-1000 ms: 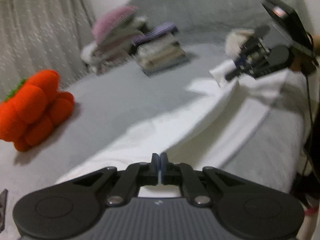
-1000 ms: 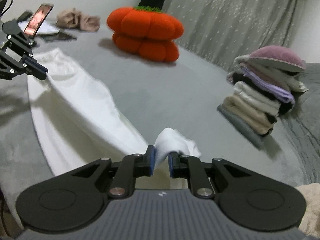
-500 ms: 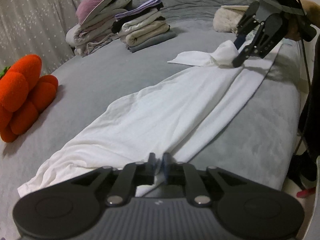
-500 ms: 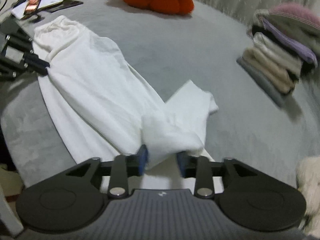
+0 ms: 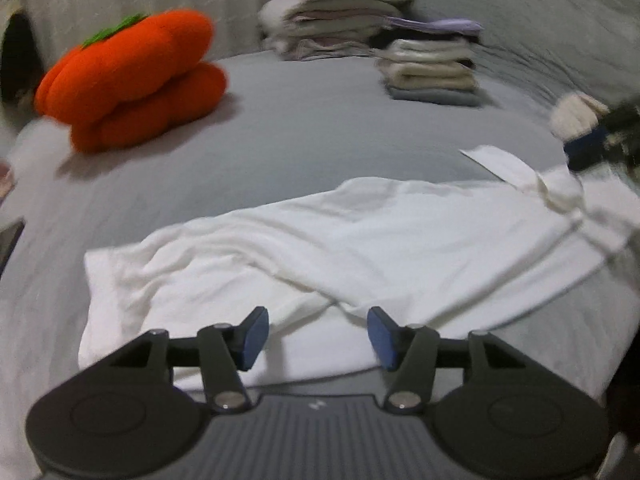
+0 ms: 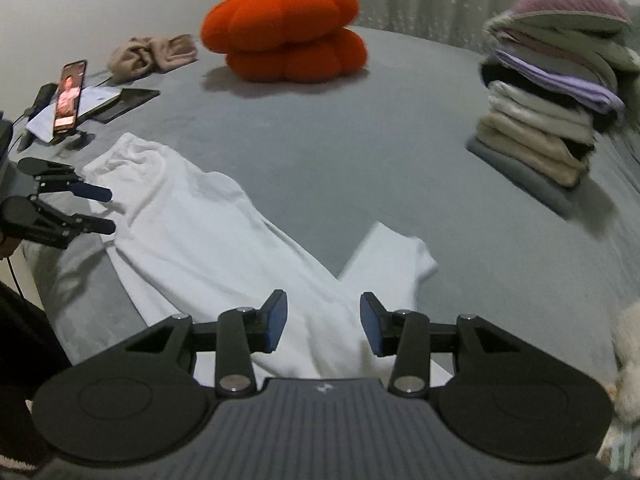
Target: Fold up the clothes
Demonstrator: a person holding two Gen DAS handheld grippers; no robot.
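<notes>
A long white garment lies stretched across the grey bed, folded lengthwise, with one sleeve turned out to the side. My left gripper stands open just above the garment's near hem, nothing between its pads. My right gripper is open too, hovering over the other end of the garment near the sleeve. The left gripper also shows at the far left of the right wrist view, fingers spread at the hem. The right gripper shows blurred at the right edge of the left wrist view.
An orange pumpkin cushion sits at the back of the bed. A stack of folded clothes with a pink hat on top stands at the right. A phone, papers and a beige cloth lie at the left. The bed edge runs close below both grippers.
Both grippers were shut on the white garment, held it up, laid it on the bed, then opened and let it go. The left gripper view has swung toward the cushion.
</notes>
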